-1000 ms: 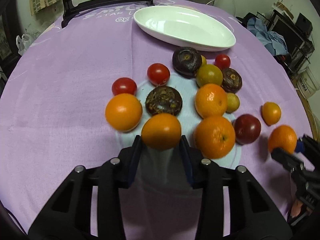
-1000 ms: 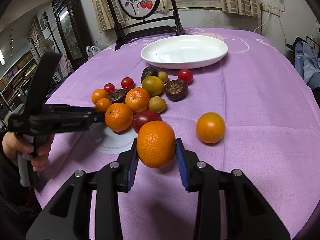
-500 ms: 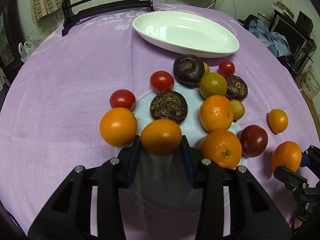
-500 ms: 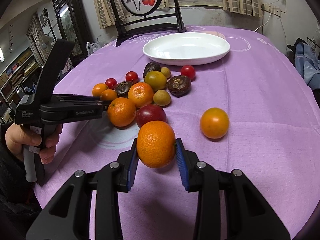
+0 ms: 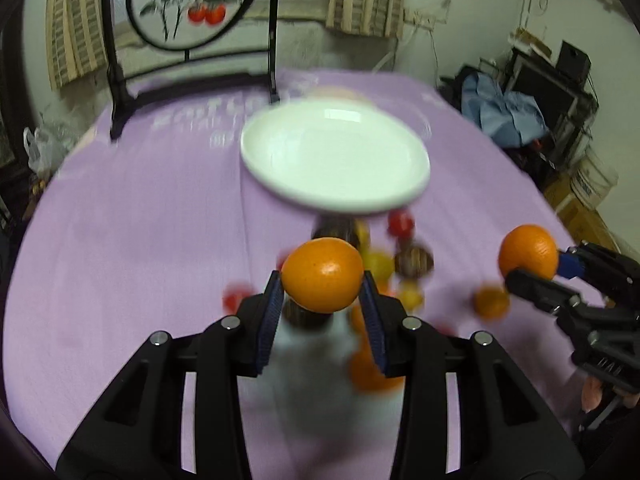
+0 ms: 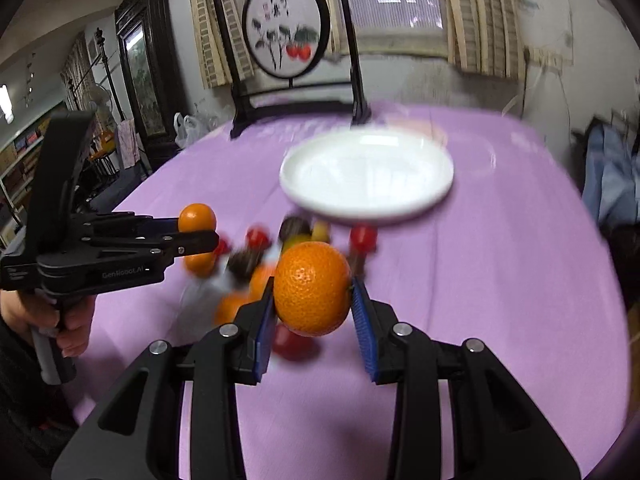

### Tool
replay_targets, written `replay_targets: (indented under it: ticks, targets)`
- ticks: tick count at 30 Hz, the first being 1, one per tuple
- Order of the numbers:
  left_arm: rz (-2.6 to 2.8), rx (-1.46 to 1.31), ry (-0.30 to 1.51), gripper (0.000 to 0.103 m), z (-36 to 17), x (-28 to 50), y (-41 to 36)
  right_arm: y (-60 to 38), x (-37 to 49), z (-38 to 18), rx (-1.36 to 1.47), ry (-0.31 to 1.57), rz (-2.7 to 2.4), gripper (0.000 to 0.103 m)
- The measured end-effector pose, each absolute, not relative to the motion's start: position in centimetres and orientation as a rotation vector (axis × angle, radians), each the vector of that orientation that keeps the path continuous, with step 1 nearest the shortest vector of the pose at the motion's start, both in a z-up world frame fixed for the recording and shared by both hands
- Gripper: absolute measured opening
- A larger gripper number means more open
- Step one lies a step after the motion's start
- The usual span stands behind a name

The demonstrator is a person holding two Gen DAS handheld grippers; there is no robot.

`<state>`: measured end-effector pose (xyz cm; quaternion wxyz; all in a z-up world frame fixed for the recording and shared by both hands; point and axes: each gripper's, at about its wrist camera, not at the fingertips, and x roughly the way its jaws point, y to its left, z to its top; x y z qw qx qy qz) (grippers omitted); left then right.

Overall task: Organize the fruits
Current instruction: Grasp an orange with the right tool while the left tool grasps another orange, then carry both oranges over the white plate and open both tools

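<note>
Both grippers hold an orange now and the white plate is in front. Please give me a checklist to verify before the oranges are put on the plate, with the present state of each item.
1. Left gripper clamped on the smooth orange: ok.
2. Right gripper clamped on the pebbled orange: ok.
3. Both oranges lifted above the purple tablecloth and the loose fruits: ok.
4. White oval plate has room: ok, nothing lies in it.
5. The two grippers apart from each other: ok, a wide gap shows in both views.
6. Exact height over the plate rim: cannot tell, the pictures are blurred by motion.
</note>
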<state>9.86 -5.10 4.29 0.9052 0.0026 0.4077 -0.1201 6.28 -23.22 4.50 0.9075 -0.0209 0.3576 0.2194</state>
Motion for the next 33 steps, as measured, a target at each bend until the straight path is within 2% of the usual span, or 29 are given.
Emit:
replay_targets:
  ticks: [6, 12, 13, 14, 15, 16, 17, 22, 25, 33]
  targets:
    - [-0.180, -0.029, 0.900, 0.040, 3.2, 19.7, -7.0, -21.4, 16.6, 2.2, -0.137, 0.834, 0.343, 0.036]
    - [-0.154, -0.034, 0.982, 0.040, -0.3, 23.9, -7.3, -20.6, 21.8, -1.3, -0.184, 0.935, 0.288, 0.036]
    - [-0.148, -0.038, 0.982, 0.041, -0.5, 24.2, -7.4, -20.5, 22.5, -1.7, -0.191, 0.951, 0.273, 0.039]
    - [-0.142, -0.051, 0.978, 0.055, -0.5, 24.4, -7.1, -20.5, 22.9, -2.0, -0.200, 0.962, 0.260, 0.043]
    - [-0.147, -0.064, 0.966, 0.070, -0.3, 24.3, -7.0, -20.6, 23.2, -2.0, -0.202, 0.952, 0.244, 0.054]
    - [-0.142, -0.072, 0.952, 0.078, 0.1, 24.2, -6.9, -20.8, 23.2, -1.7, -0.194, 0.931, 0.233, 0.062]
    - [-0.133, -0.073, 0.926, 0.082, 0.7, 23.9, -6.7, -21.1, 23.0, -1.3, -0.178, 0.906, 0.227, 0.062]
    - [-0.147, -0.050, 0.864, 0.083, 2.9, 21.0, -5.5, -23.2, 20.3, 0.3, -0.101, 0.883, 0.250, 0.062]
    - [-0.131, -0.043, 0.838, 0.088, 3.5, 18.2, -3.9, -24.3, 17.1, 0.8, -0.113, 0.877, 0.262, 0.062]
    - [-0.092, -0.022, 0.827, 0.091, 2.4, 11.9, -0.7, -25.7, 8.0, -0.5, -0.195, 0.896, 0.263, 0.062]
